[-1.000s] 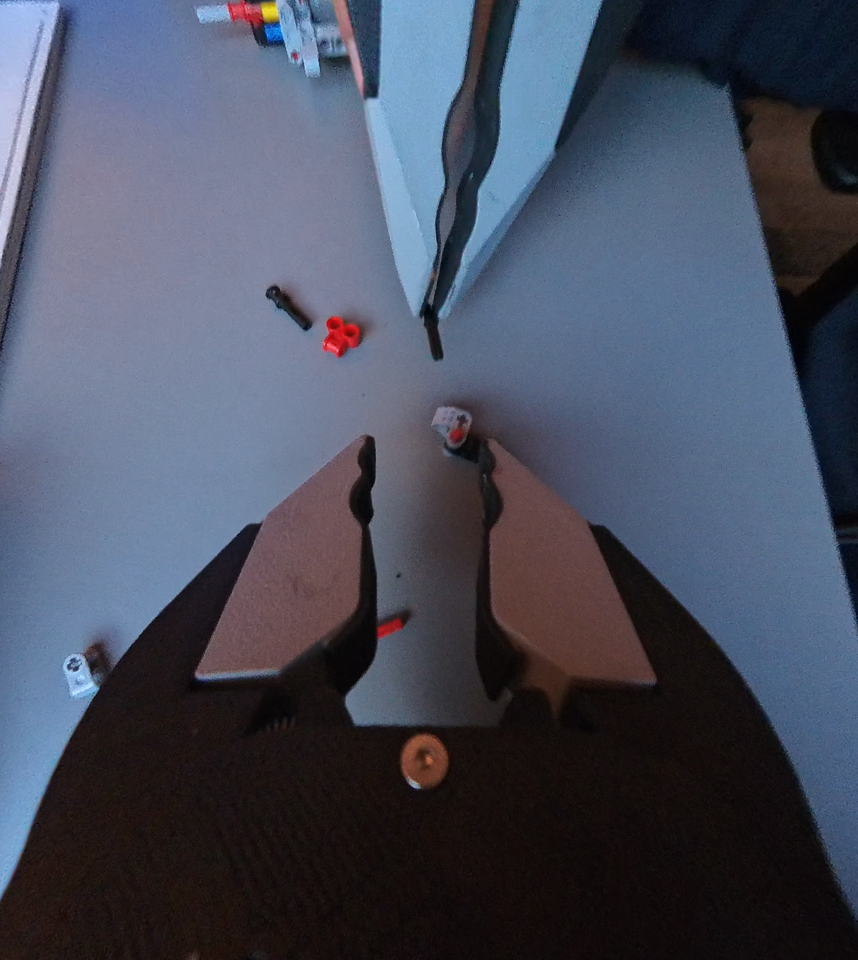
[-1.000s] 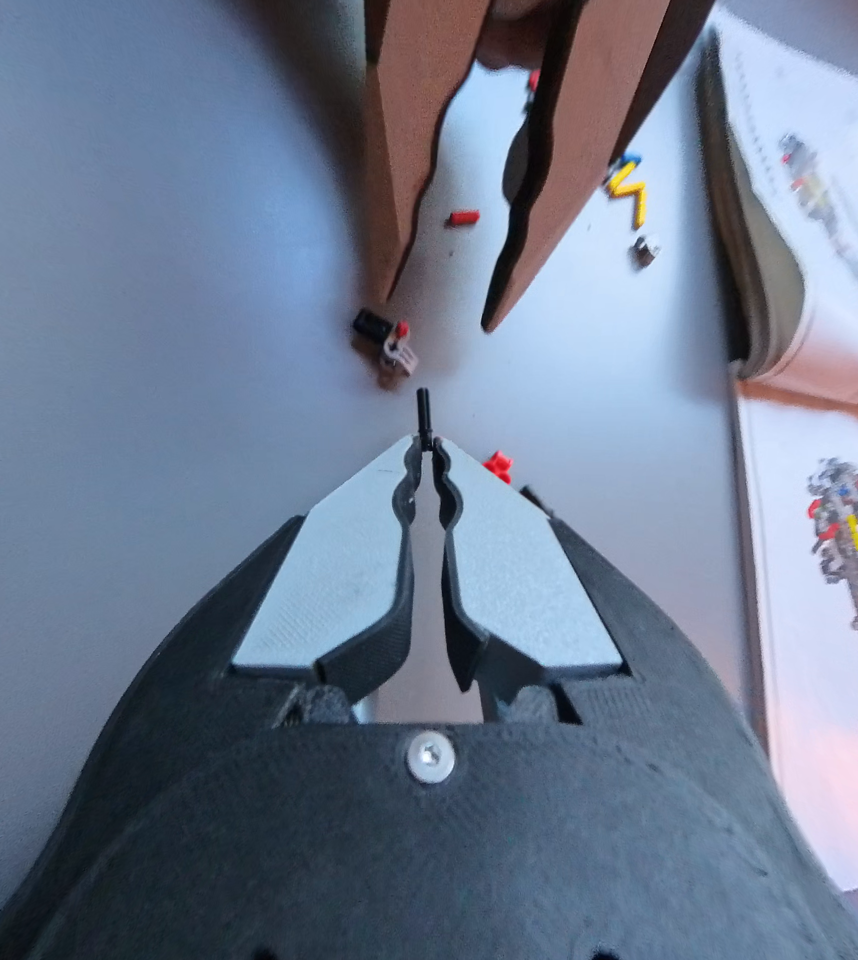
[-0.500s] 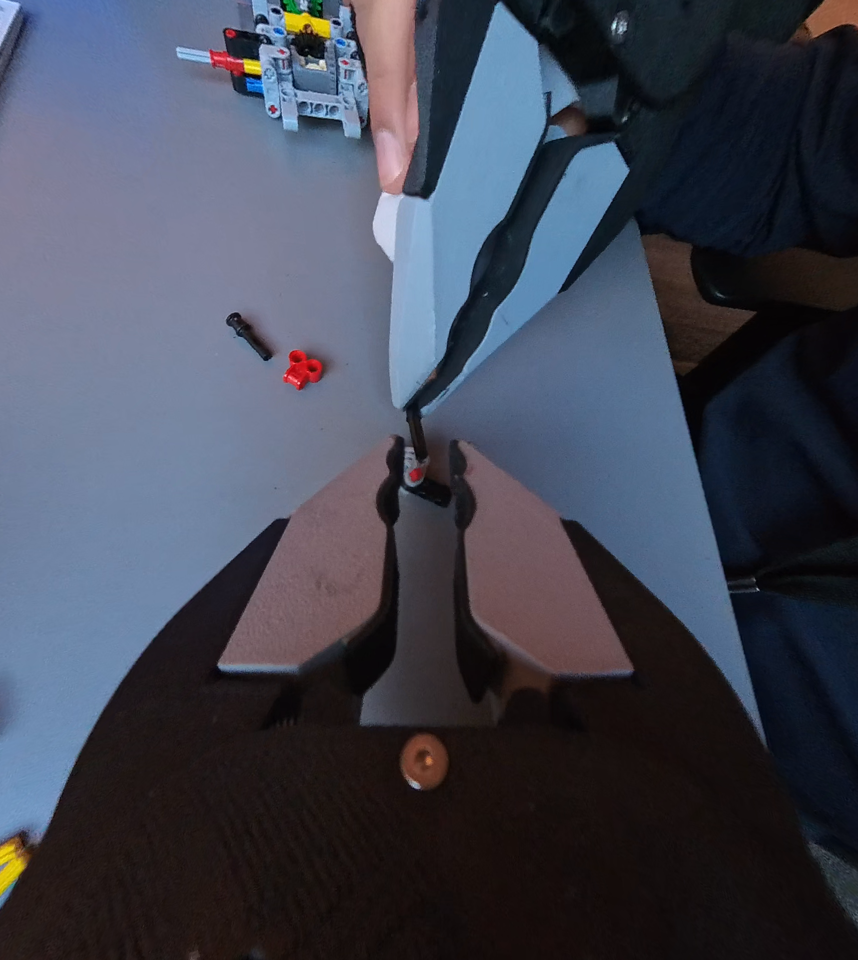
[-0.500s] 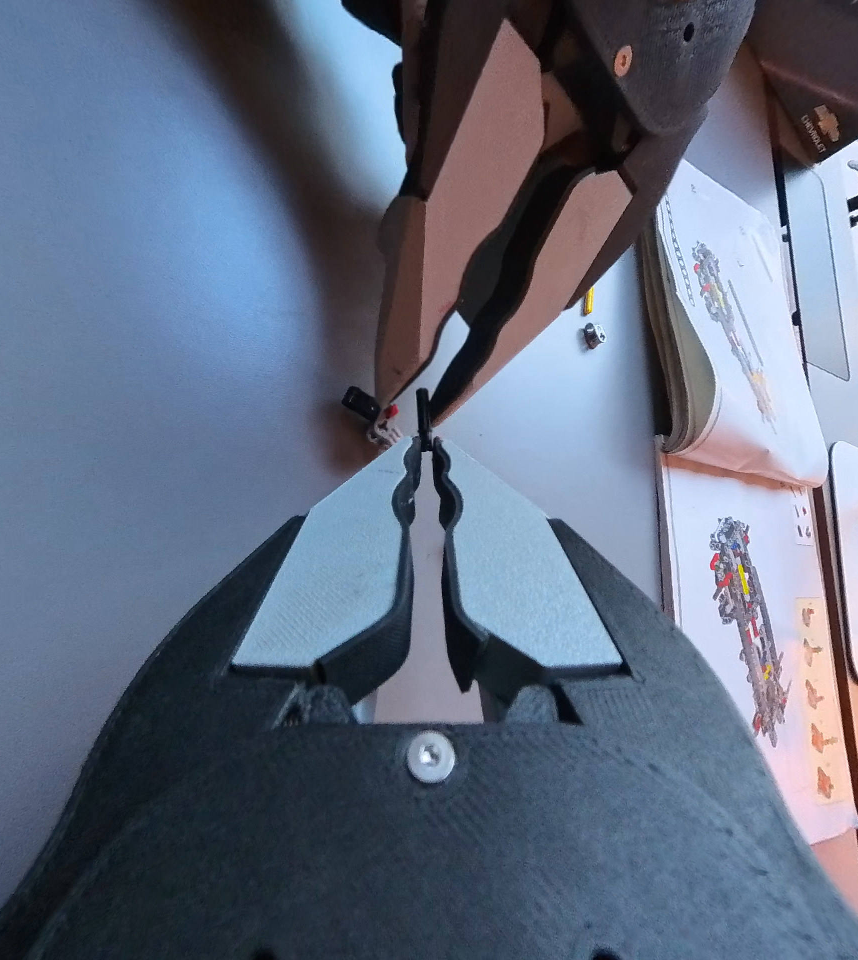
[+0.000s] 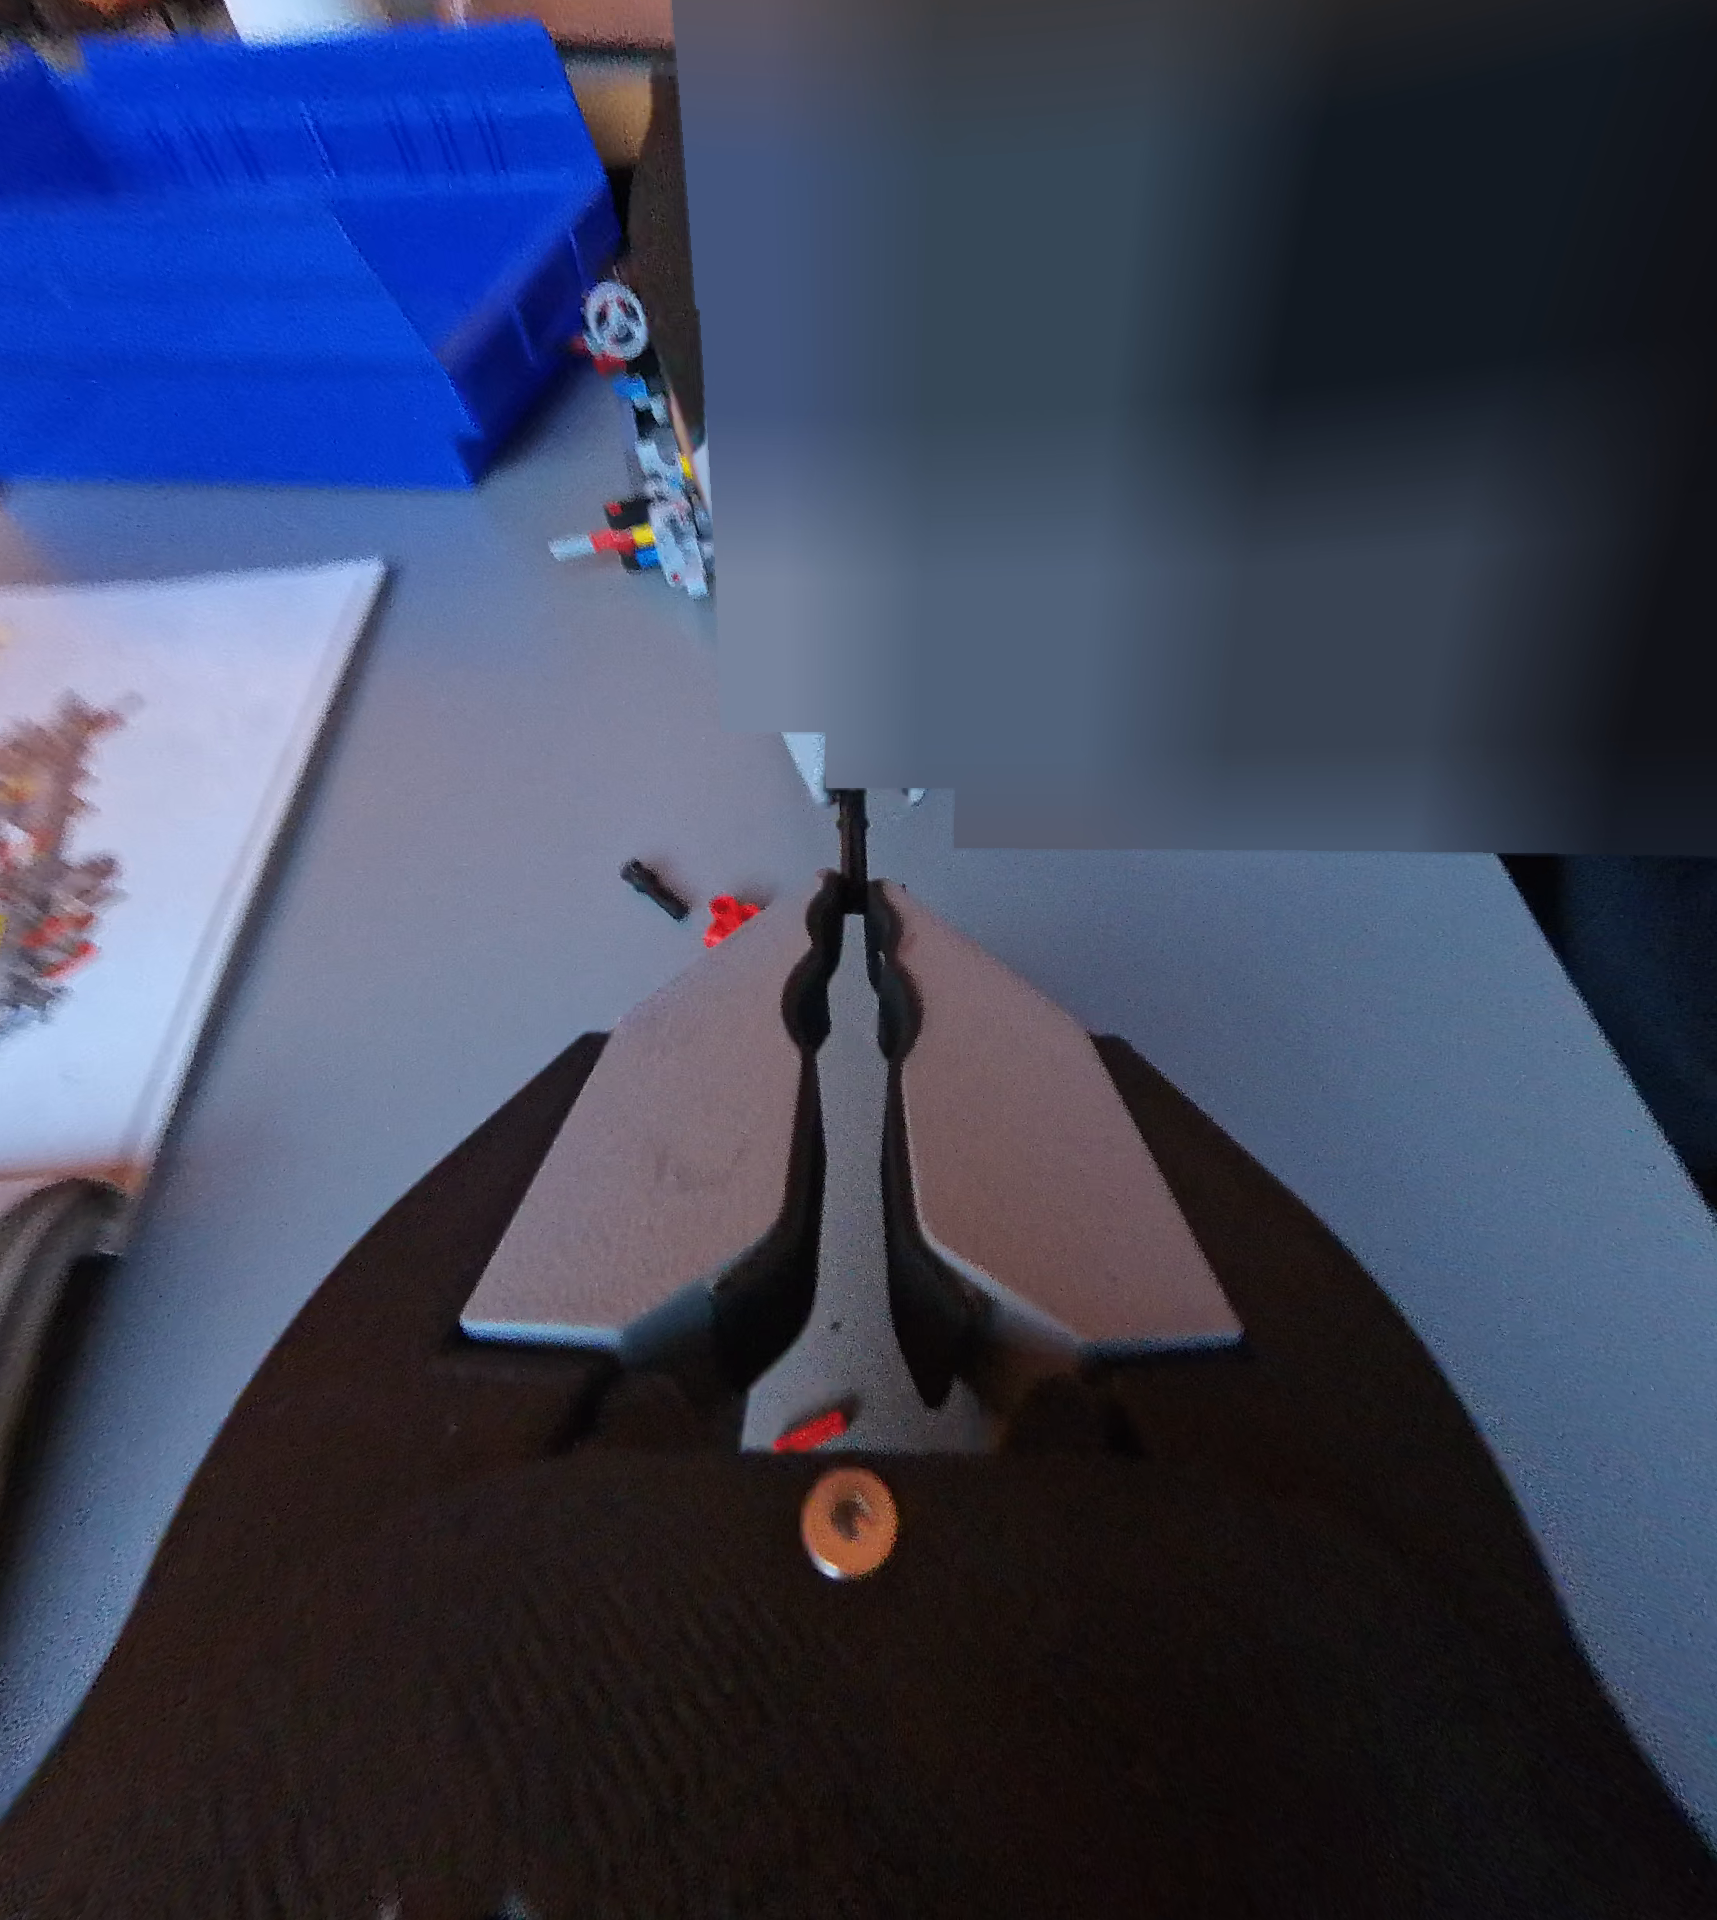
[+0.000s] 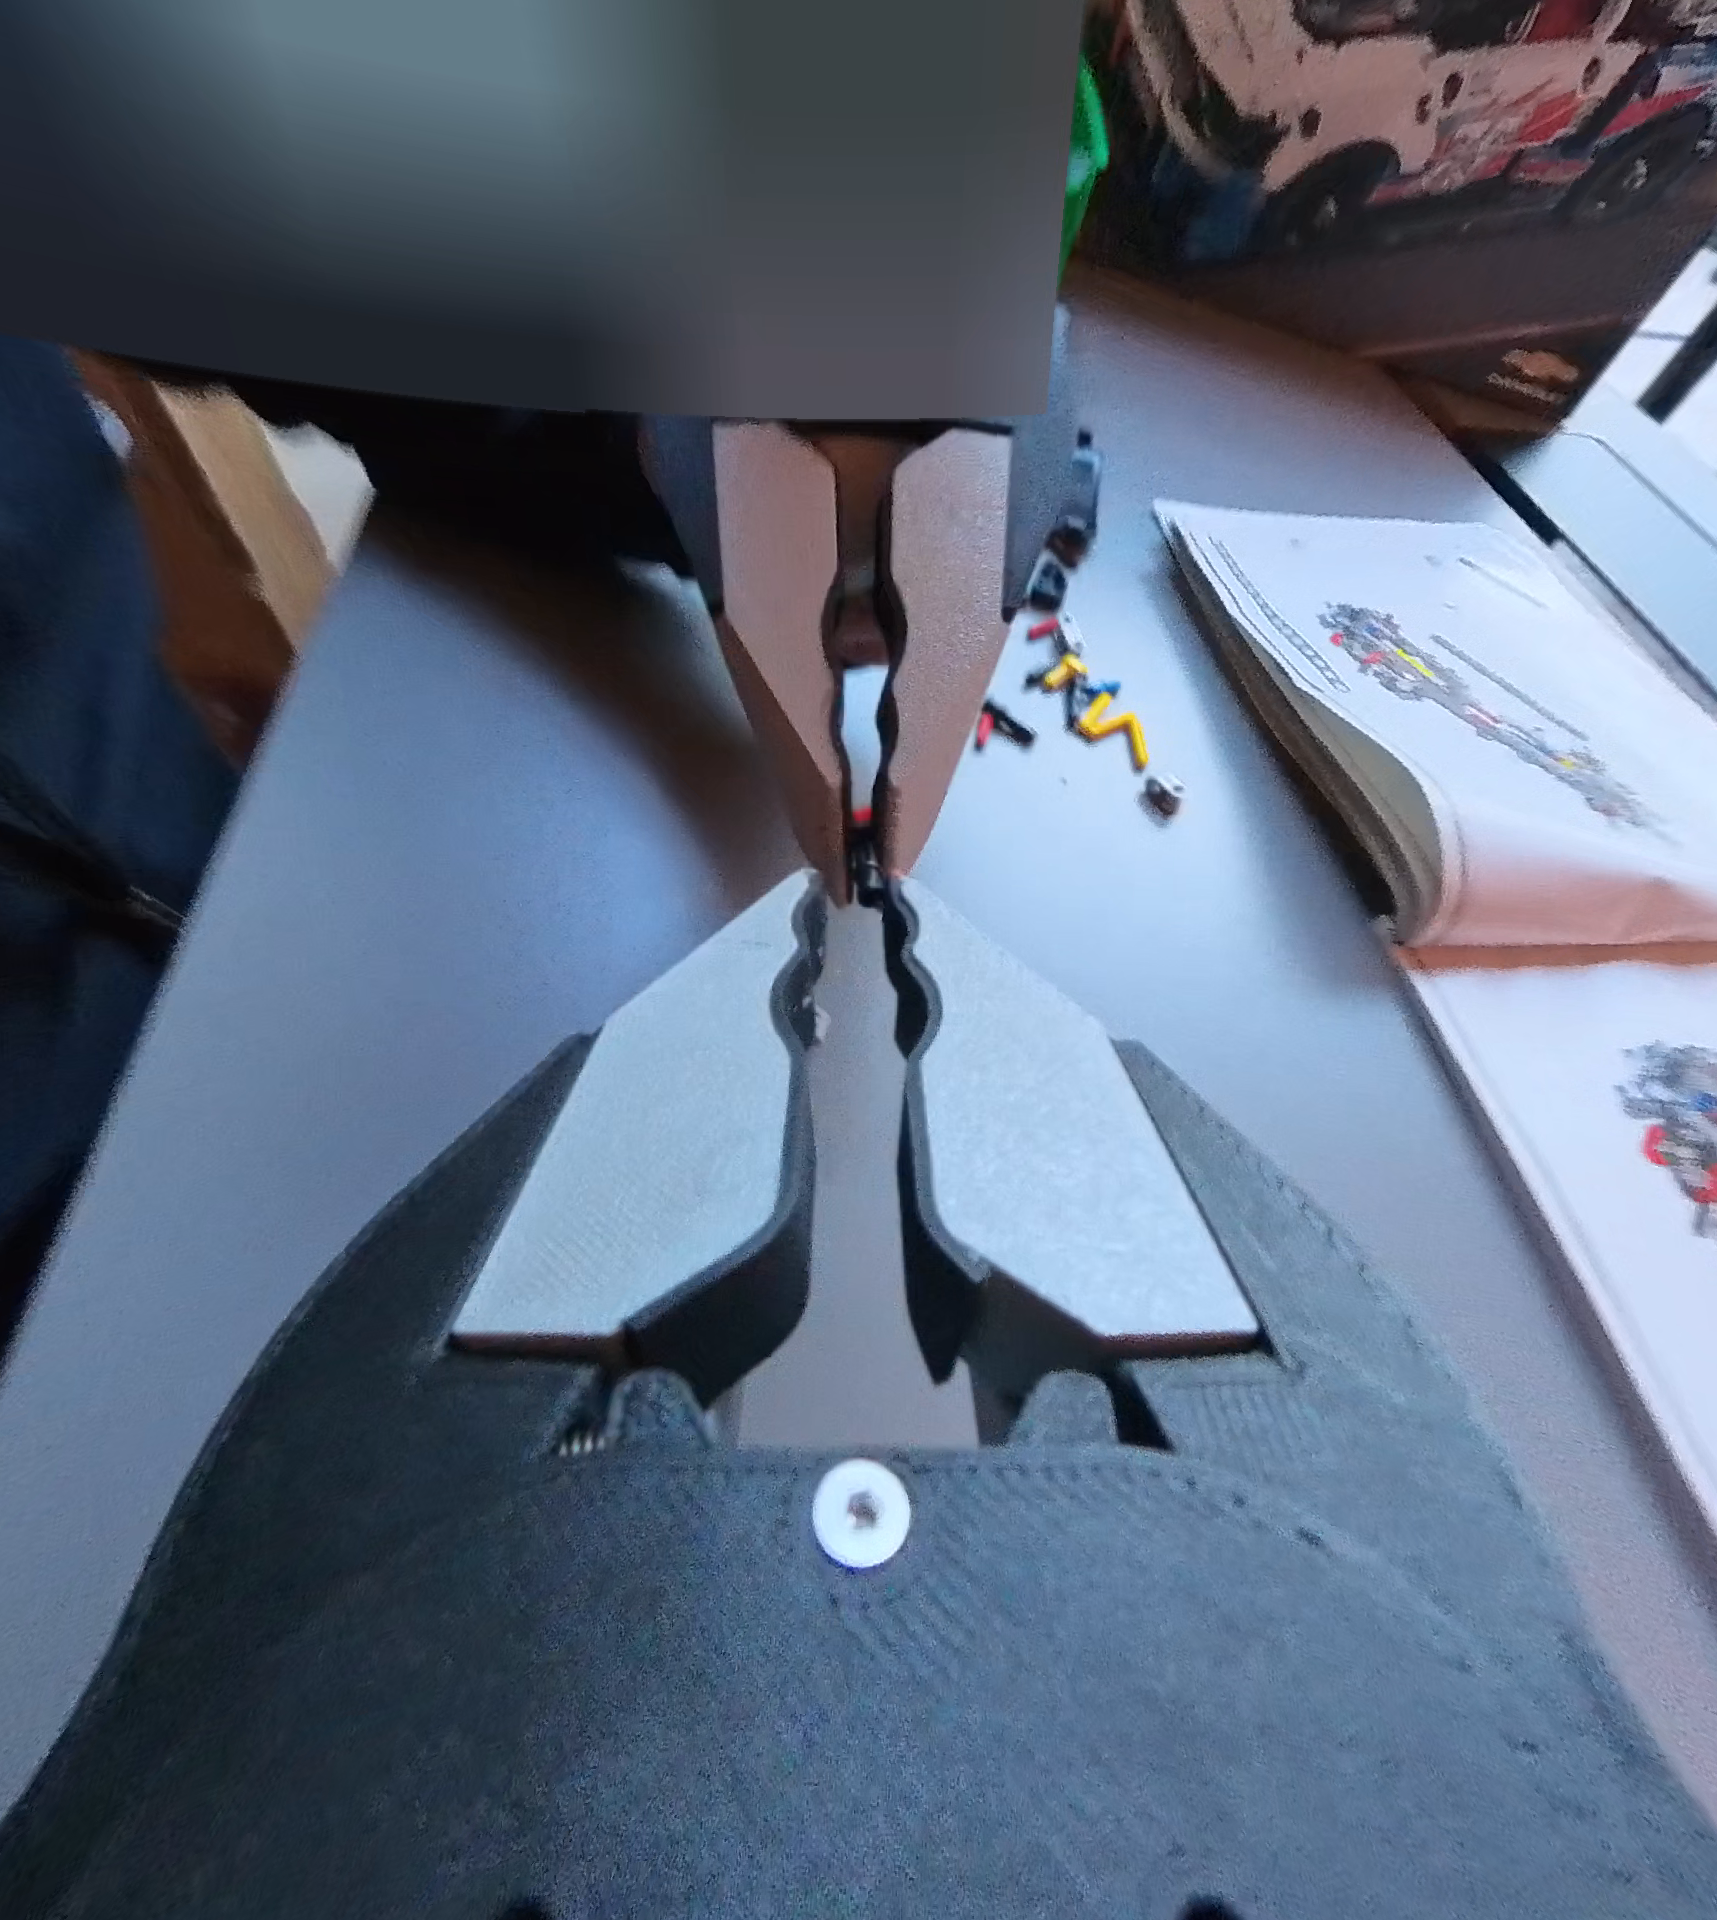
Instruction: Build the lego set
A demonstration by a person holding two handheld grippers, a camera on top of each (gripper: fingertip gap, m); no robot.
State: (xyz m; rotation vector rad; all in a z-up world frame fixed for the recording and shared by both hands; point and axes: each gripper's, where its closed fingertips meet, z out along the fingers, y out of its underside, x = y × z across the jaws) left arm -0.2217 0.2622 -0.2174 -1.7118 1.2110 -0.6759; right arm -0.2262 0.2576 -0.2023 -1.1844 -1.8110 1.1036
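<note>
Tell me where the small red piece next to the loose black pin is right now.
In the left wrist view, the red piece lies on the grey table, just left of the left gripper fingertips, with the black pin on its far-left side.

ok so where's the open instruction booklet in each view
Left wrist view: the open instruction booklet lies at the left edge, below the blue bin.
Right wrist view: it lies at the right, beyond the yellow pieces.
Shared landmark: the black pin, mid-picture in both.
</note>
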